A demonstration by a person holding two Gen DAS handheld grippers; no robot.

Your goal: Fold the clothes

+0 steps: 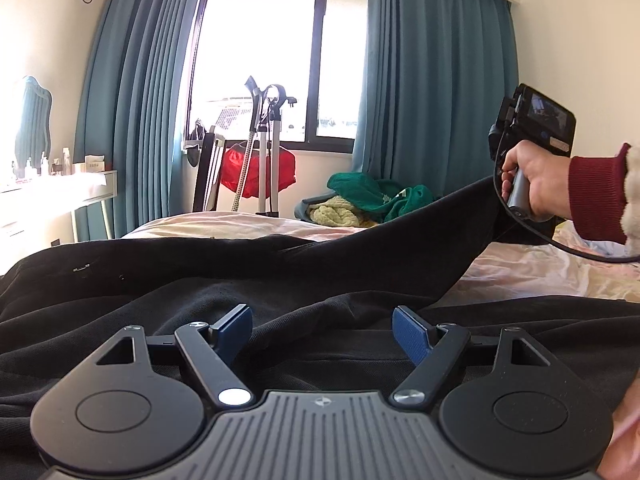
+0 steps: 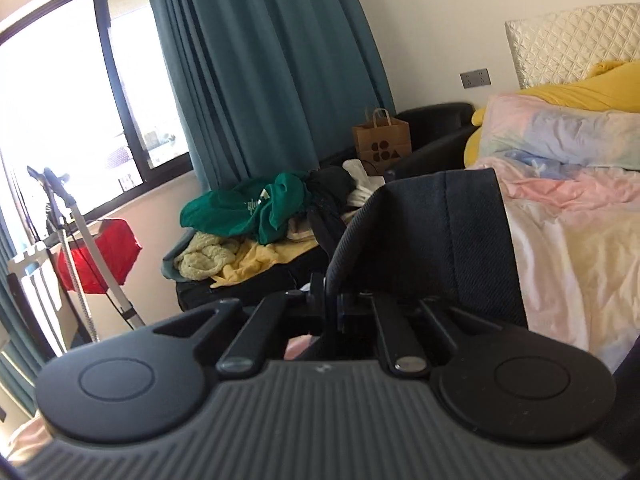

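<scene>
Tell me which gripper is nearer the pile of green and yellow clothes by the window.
Right. The right gripper, lifting the black garment, is close to the pile; the left gripper sits farther back.

You face teal curtains point(image 1: 432, 80) and a black garment point(image 1: 280, 272) on pastel pink-and-cream bedding point(image 2: 568, 240). Your pads point(image 1: 412, 336) are blue, your sleeve point(image 1: 596, 196) maroon. A green top point(image 2: 248, 208) lies over yellow cloth point(image 2: 256, 260); the bag point(image 2: 382, 140) is brown, the headboard point(image 2: 572, 44) quilted white.
</scene>
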